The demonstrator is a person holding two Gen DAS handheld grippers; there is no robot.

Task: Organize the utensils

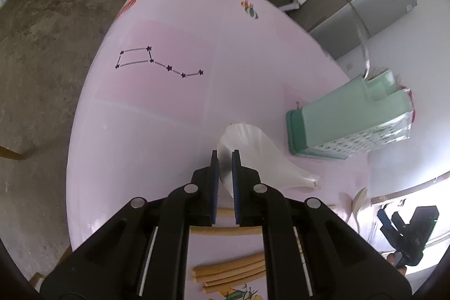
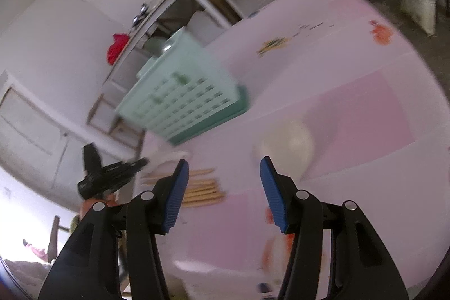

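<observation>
Left gripper (image 1: 225, 159) pinches the white plastic spoon (image 1: 253, 156) by its bowl edge, on the pink table (image 1: 157, 108). Right gripper (image 2: 223, 167) spread, empty. Spoon likely light, stiff, slippery; handle is the surer grip. Translucent, broad bowl, tapered handle. Chopsticks (image 1: 230, 269) near, green holder (image 1: 346, 120) beyond.

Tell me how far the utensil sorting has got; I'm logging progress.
Early. Done: one metal utensil stands in the green holder. In hand: the left hand-held gripper is shut on the white ladle. Left: the chopsticks lie on the pink table; the right hand-held gripper is open, empty.
</observation>
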